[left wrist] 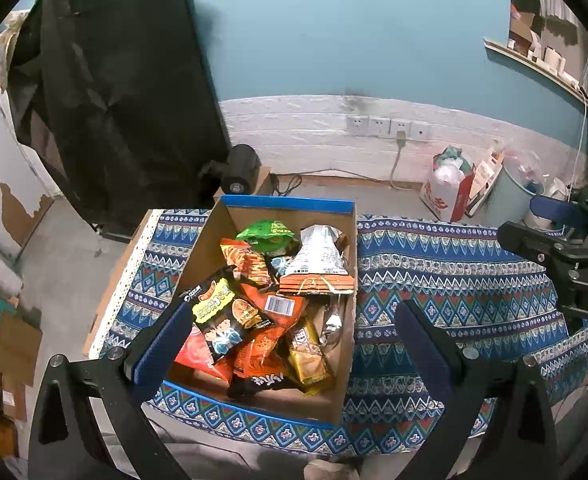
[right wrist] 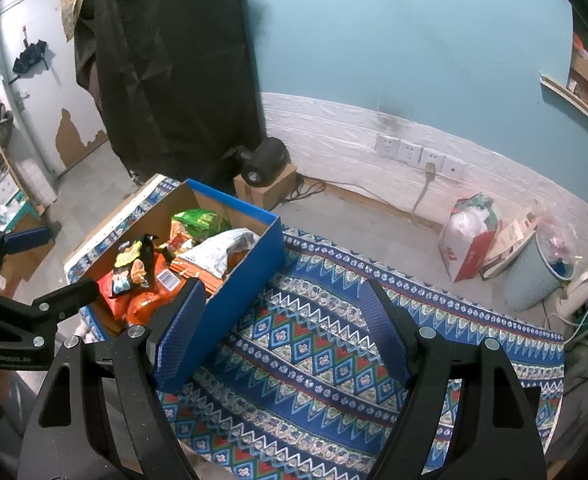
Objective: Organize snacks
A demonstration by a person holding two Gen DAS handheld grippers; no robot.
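A blue cardboard box (left wrist: 286,201) sits on a table under a blue patterned cloth (left wrist: 453,276). It holds several snack packets: a green one (left wrist: 270,233), a silver-white one (left wrist: 319,258), a black and yellow one (left wrist: 226,316) and orange ones (left wrist: 270,344). My left gripper (left wrist: 294,324) is open and empty, hovering above the box's near half. My right gripper (right wrist: 282,300) is open and empty above the bare cloth (right wrist: 313,344), to the right of the box (right wrist: 250,276). The packets also show in the right wrist view (right wrist: 166,268).
A black softbox (left wrist: 122,80) and a black lamp on a small carton (left wrist: 240,170) stand behind the table. A red and white bag (right wrist: 469,240) and a light blue bin (right wrist: 533,276) sit on the floor at the right, below wall sockets (right wrist: 417,156).
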